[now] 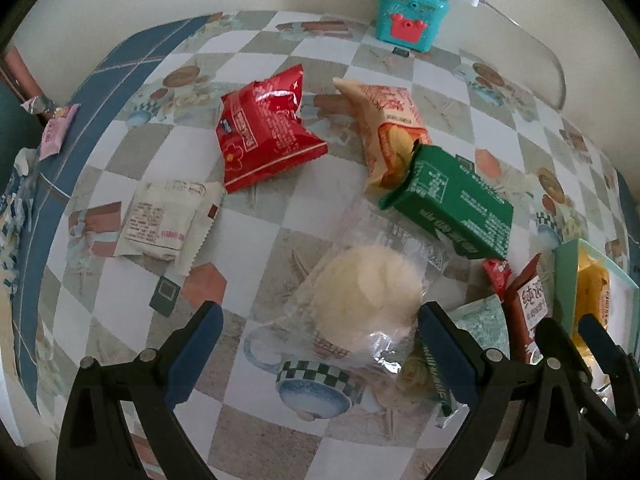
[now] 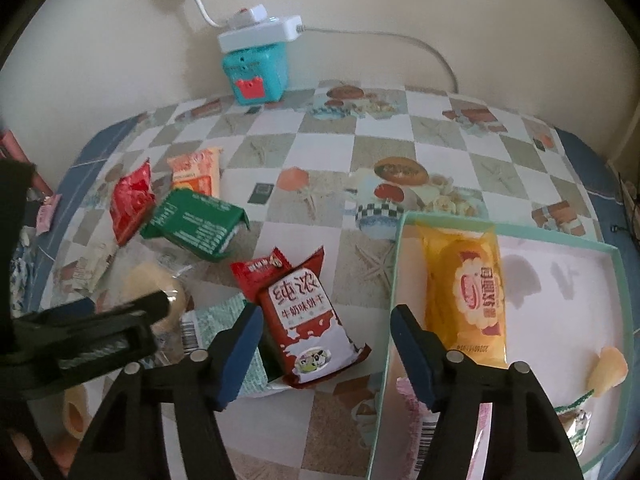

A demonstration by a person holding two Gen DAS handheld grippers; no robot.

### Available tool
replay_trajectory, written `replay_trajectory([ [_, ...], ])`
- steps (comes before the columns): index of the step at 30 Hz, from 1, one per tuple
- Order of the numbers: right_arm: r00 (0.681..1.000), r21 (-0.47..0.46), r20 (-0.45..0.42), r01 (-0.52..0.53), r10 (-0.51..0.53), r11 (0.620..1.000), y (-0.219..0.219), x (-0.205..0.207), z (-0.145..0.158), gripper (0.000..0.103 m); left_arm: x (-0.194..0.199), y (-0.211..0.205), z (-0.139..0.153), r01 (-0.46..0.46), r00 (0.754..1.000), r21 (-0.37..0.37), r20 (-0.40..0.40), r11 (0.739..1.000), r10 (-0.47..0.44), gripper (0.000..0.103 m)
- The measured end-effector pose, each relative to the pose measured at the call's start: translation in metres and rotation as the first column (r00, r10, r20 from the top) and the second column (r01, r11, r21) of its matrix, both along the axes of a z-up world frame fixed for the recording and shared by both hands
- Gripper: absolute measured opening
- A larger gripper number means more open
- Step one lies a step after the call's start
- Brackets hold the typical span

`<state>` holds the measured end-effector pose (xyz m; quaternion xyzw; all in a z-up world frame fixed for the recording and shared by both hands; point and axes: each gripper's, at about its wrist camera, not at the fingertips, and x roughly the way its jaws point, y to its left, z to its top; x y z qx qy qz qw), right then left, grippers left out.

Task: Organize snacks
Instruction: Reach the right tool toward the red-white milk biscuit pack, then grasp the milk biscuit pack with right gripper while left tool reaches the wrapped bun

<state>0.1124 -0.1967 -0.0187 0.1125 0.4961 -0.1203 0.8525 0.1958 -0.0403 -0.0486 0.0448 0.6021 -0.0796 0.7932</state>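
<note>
My left gripper (image 1: 320,344) is open, its jaws either side of a clear-wrapped pale round cake (image 1: 366,300). Beyond it lie a red packet (image 1: 264,136), an orange-cream packet (image 1: 384,128), a green carton (image 1: 452,204) and a white packet (image 1: 164,220). My right gripper (image 2: 326,344) is open and empty, above the left rim of the mint-green box (image 2: 394,280). The box holds a yellow biscuit packet (image 2: 468,280) and some small snacks. A dark red milk-biscuit packet (image 2: 308,320) lies on a pale green packet (image 2: 224,316), left of the box.
A teal toy box (image 2: 256,76) with a white power strip (image 2: 260,28) on top stands at the wall. Small pink sachets (image 1: 56,128) lie at the table's left edge. The left gripper's black body (image 2: 80,332) shows at the left of the right wrist view.
</note>
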Motion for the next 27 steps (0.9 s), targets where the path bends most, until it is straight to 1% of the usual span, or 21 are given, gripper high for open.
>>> replay_trajectory([
  [3, 1.000, 0.000, -0.005, -0.031, 0.031, 1.000, 0.008, 0.004, -0.003, 0.069, 0.000, 0.000, -0.002, 0.000, 1.000, 0.008, 0.000, 1.000, 0.000, 0.098],
  [4, 0.999, 0.003, -0.008, -0.036, 0.036, 0.999, 0.009, 0.004, -0.004, 0.065, 0.000, 0.000, -0.002, -0.003, 1.000, 0.017, 0.003, 1.000, 0.003, 0.098],
  [7, 0.999, 0.012, -0.023, -0.047, 0.047, 0.999, 0.011, 0.006, -0.012, 0.063, 0.001, 0.003, -0.004, -0.022, 1.000, 0.019, -0.002, 1.000, 0.022, 0.098],
  [9, 0.998, 0.015, -0.032, -0.049, 0.050, 0.999, 0.010, 0.006, -0.015, 0.063, 0.003, 0.008, -0.007, -0.048, 0.999, 0.008, -0.019, 0.999, 0.048, 0.098],
  [11, 0.998, 0.022, -0.036, -0.044, 0.045, 0.999, 0.008, 0.006, -0.018, 0.063, 0.003, 0.011, -0.009, -0.066, 0.997, 0.013, -0.026, 0.998, 0.066, 0.098],
  [15, 0.999, 0.052, -0.029, -0.043, 0.044, 0.998, 0.006, 0.004, -0.018, 0.060, 0.004, 0.020, -0.009, -0.090, 0.996, 0.027, -0.017, 0.996, 0.091, 0.098],
  [18, 0.998, 0.070, -0.024, -0.062, 0.063, 0.996, 0.008, 0.005, -0.018, 0.057, 0.005, 0.022, -0.008, -0.078, 0.997, 0.016, -0.005, 0.997, 0.078, 0.098],
  [21, 0.999, 0.069, -0.021, -0.045, 0.046, 0.997, 0.006, 0.005, -0.019, 0.057, 0.005, 0.021, -0.008, -0.056, 0.998, 0.019, 0.008, 0.998, 0.056, 0.098],
  [23, 0.999, 0.071, -0.023, -0.032, 0.034, 0.997, 0.002, 0.005, -0.020, 0.057, 0.007, 0.020, -0.006, -0.041, 0.999, 0.026, 0.024, 0.999, 0.040, 0.098],
  [25, 0.999, 0.066, -0.033, -0.021, 0.023, 0.998, 0.000, 0.005, -0.022, 0.054, 0.011, 0.013, -0.004, -0.022, 0.999, 0.037, 0.041, 0.999, 0.020, 0.098],
  [27, 0.999, 0.066, -0.040, -0.021, 0.024, 0.998, 0.000, 0.007, -0.024, 0.054, 0.013, 0.007, -0.002, -0.003, 0.999, 0.052, 0.054, 0.999, 0.001, 0.098],
])
